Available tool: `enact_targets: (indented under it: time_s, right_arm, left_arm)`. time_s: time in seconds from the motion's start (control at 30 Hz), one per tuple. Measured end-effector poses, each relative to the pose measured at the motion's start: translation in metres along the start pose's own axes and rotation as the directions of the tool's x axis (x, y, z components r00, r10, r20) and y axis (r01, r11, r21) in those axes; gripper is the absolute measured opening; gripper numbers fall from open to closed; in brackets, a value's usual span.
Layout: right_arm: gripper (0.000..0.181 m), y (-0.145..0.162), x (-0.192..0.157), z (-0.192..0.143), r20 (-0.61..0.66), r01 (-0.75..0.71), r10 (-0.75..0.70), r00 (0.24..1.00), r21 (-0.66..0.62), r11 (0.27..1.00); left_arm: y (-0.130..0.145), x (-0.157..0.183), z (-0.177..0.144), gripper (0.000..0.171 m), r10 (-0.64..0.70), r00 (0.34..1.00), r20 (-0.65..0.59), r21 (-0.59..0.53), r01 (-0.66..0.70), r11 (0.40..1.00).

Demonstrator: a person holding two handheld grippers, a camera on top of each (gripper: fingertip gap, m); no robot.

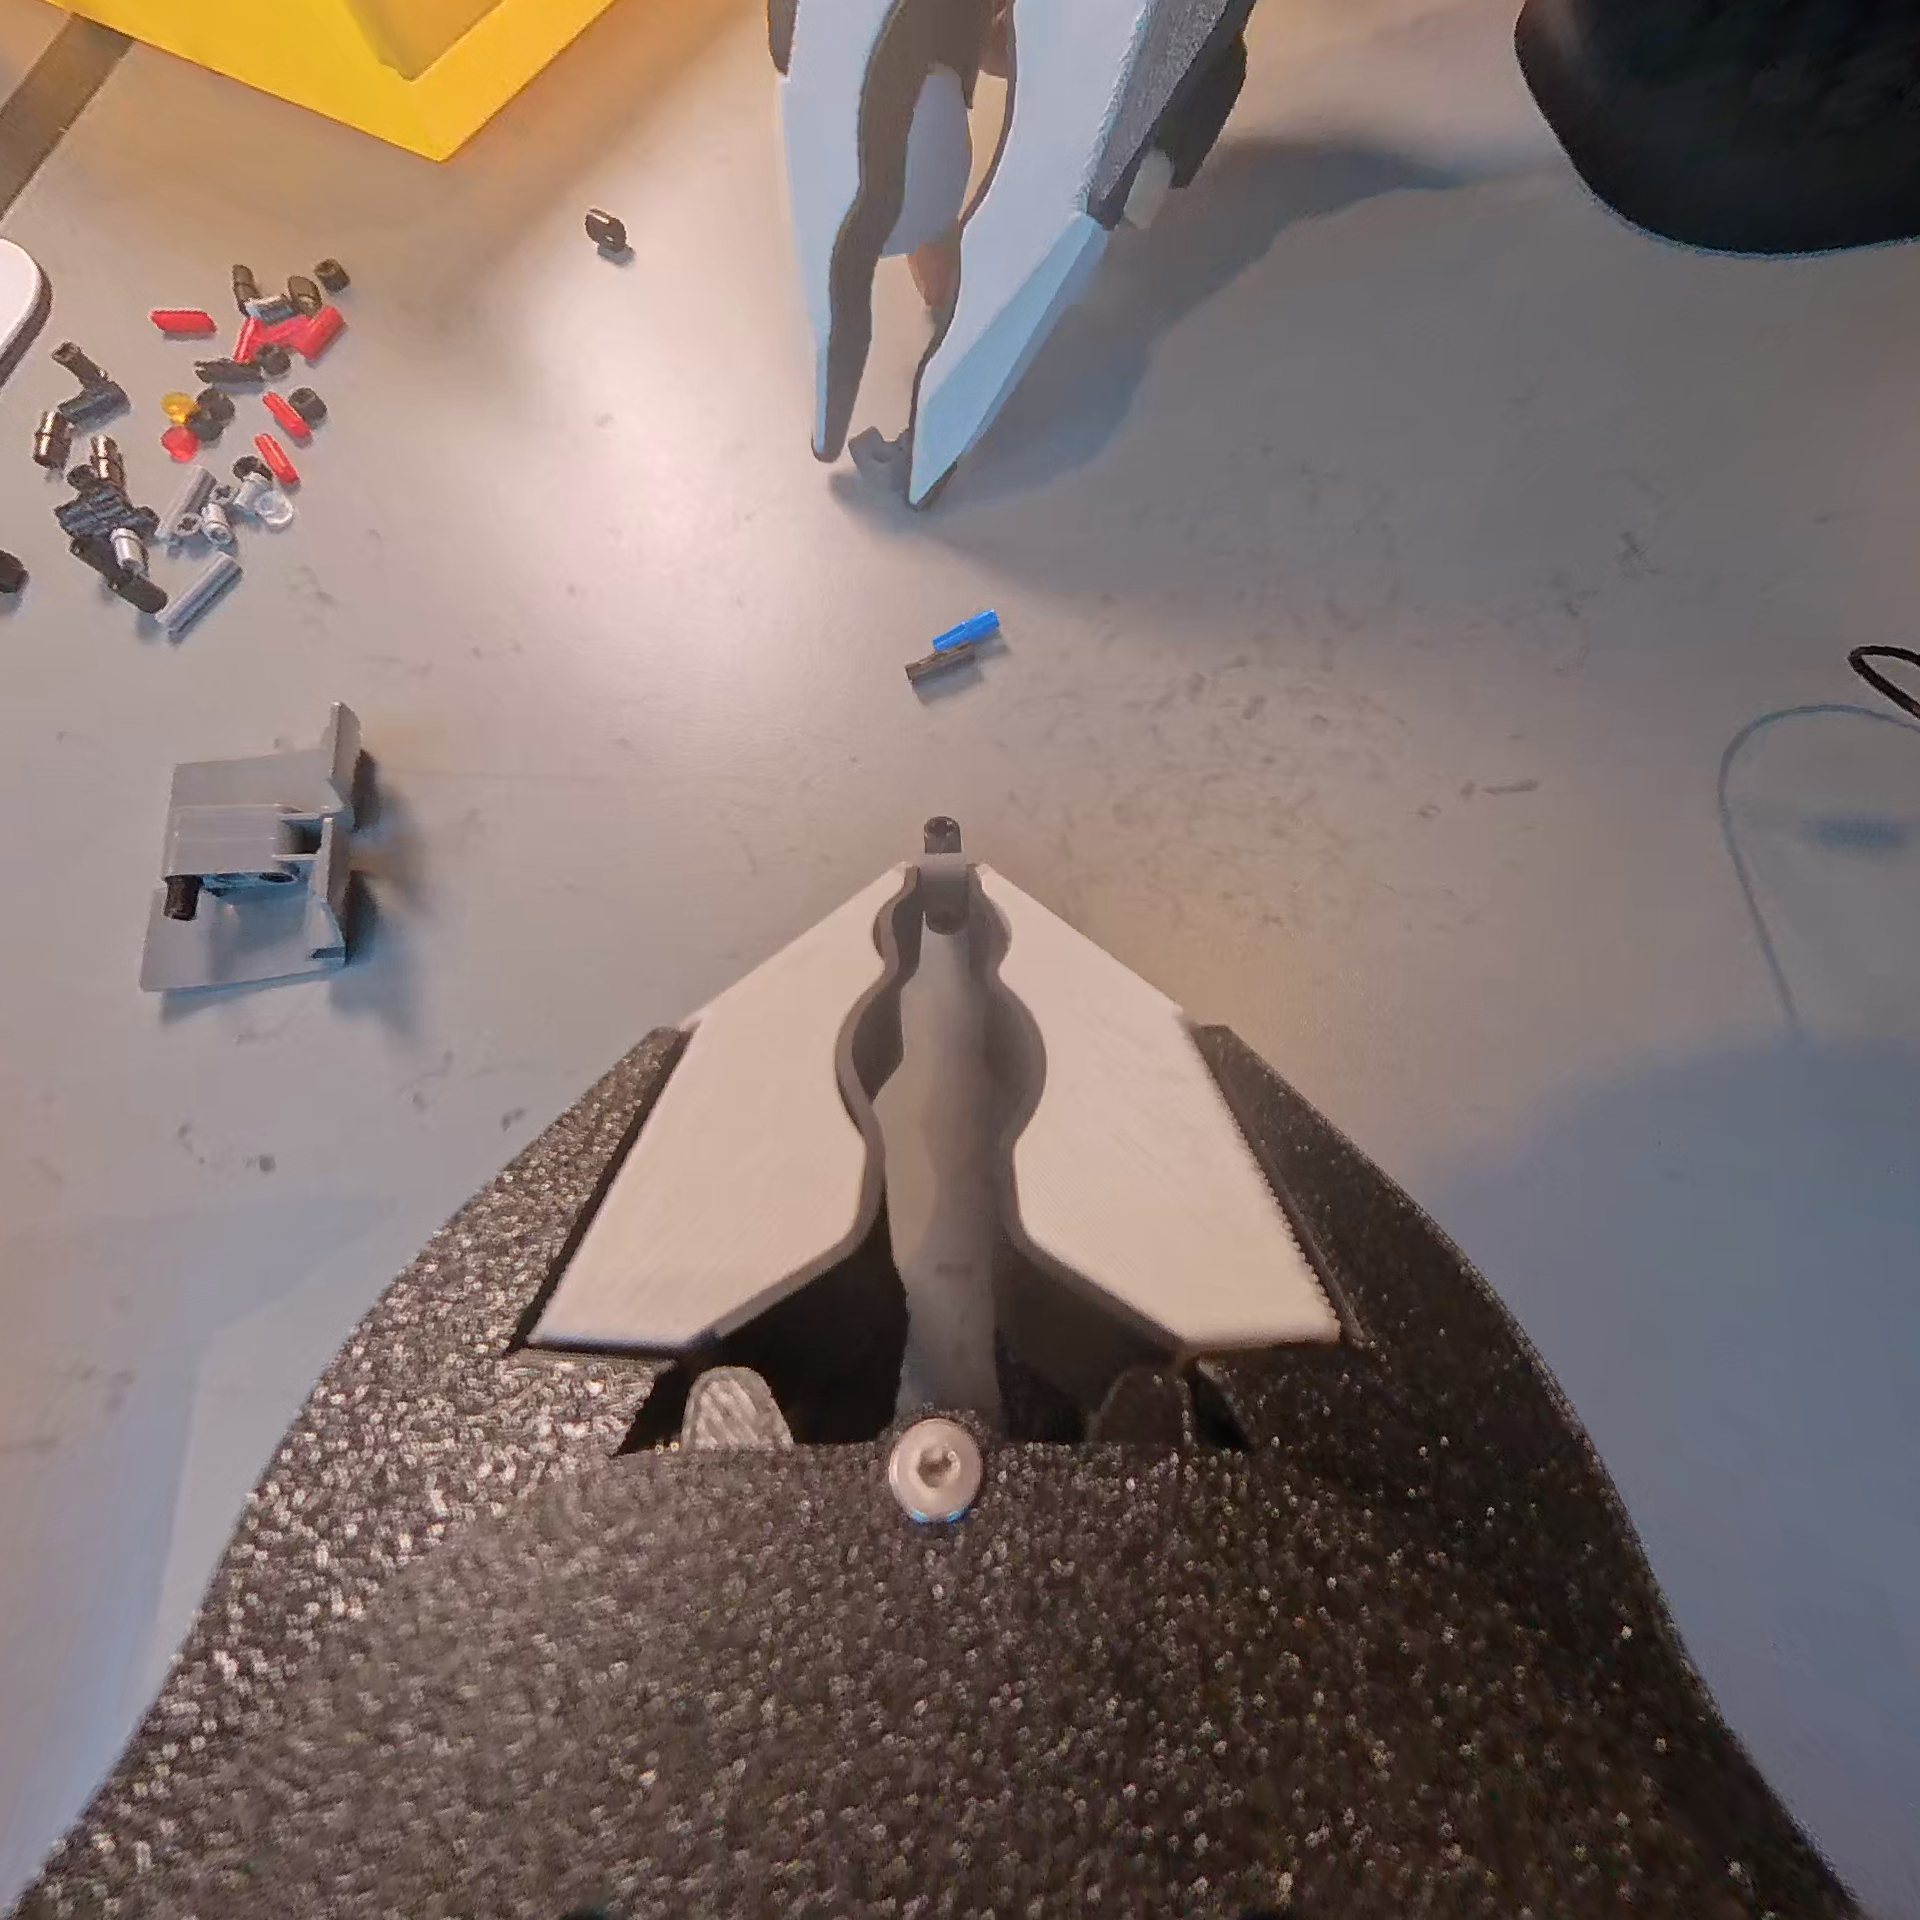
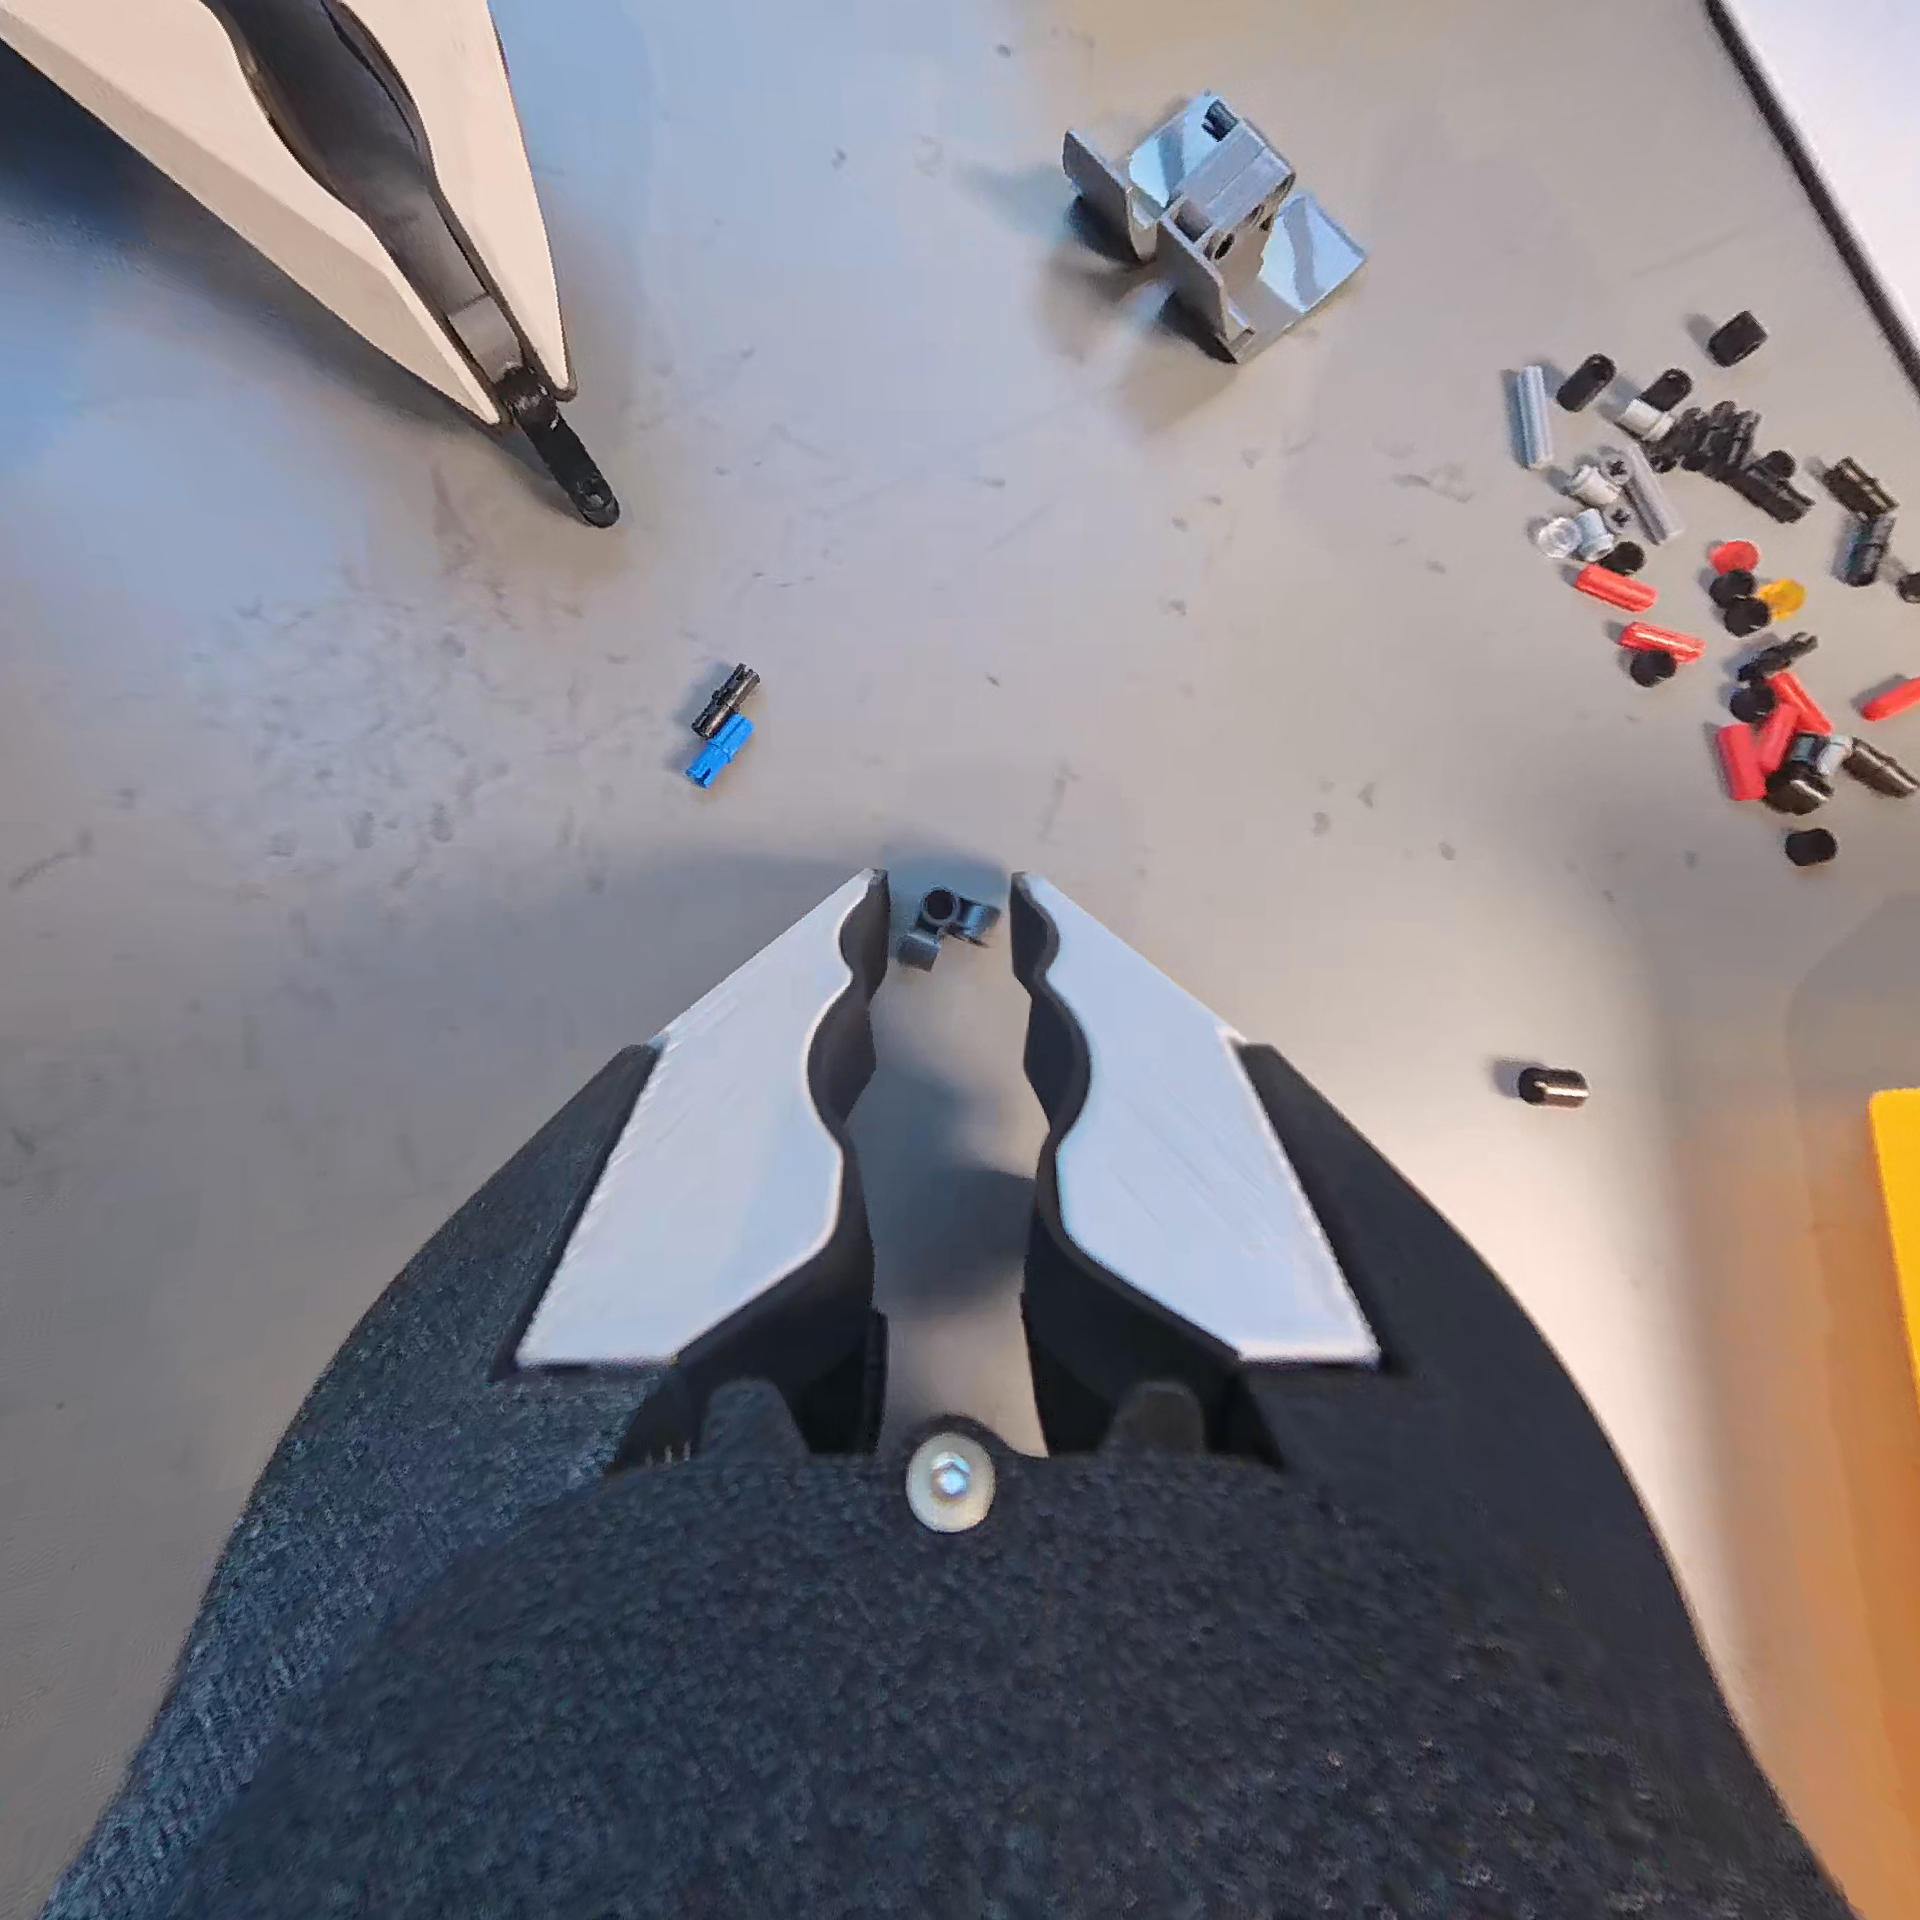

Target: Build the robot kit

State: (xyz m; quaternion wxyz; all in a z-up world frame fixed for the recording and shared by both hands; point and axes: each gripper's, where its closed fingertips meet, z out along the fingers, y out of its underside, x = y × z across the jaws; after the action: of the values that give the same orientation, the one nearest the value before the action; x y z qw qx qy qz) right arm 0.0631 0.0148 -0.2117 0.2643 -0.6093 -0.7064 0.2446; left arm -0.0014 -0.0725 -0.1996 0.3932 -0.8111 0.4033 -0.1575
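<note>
left wrist view: the left gripper (image 1: 948, 878) is clenched on a thin black link piece (image 1: 943, 871) above the grey table (image 1: 1351, 727), with open tabletop ahead up to the blue pin (image 1: 961, 631) and black pin (image 1: 938, 663). right wrist view: the right gripper (image 2: 948, 902) stands released (tips apart) around a small grey connector (image 2: 943, 923); a heap of small parts (image 2: 1725, 582) lies well apart, near the table edge.

My left wrist camera sits just behind my left gripper (image 1: 948, 883) and looks steeply down along it at the grey table (image 1: 1299, 727), close up. My right wrist camera does likewise behind my right gripper (image 2: 948, 894), facing the opposite way. Each catches the other gripper across from it; both share the blue pin (image 1: 966, 631), the grey block (image 2: 1210, 223) and the scattered small parts (image 1: 187, 436).
</note>
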Motion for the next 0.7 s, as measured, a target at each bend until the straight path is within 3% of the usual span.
enact_targets:
  time_s: [0.17, 0.3, 0.5, 0.7]
  right_arm:
    - [0.006, 0.0, -0.005, -0.001, 0.011, 0.038, -0.038, 0.999, -0.002, 0.999]
    - [0.005, -0.002, -0.015, -0.004, 0.052, 0.064, -0.065, 0.997, 0.016, 0.998]
    - [0.0, -0.021, -0.064, -0.006, 0.198, 0.192, -0.212, 0.957, 0.114, 0.975]
    - [0.004, -0.028, -0.076, -0.007, 0.201, 0.243, -0.265, 0.943, 0.128, 0.962]
  left_arm:
    - [0.0, 0.0, -0.001, 0.006, 0.003, 1.0, 0.004, -0.001, -0.003, 1.0]
    - [-0.001, -0.001, -0.001, 0.006, 0.002, 1.0, 0.005, 0.001, -0.002, 1.0]
    - [-0.003, 0.0, -0.002, 0.006, -0.02, 1.0, -0.011, 0.018, 0.021, 1.0]
    - [-0.003, 0.0, -0.003, 0.006, -0.026, 1.0, -0.017, 0.022, 0.026, 0.999]
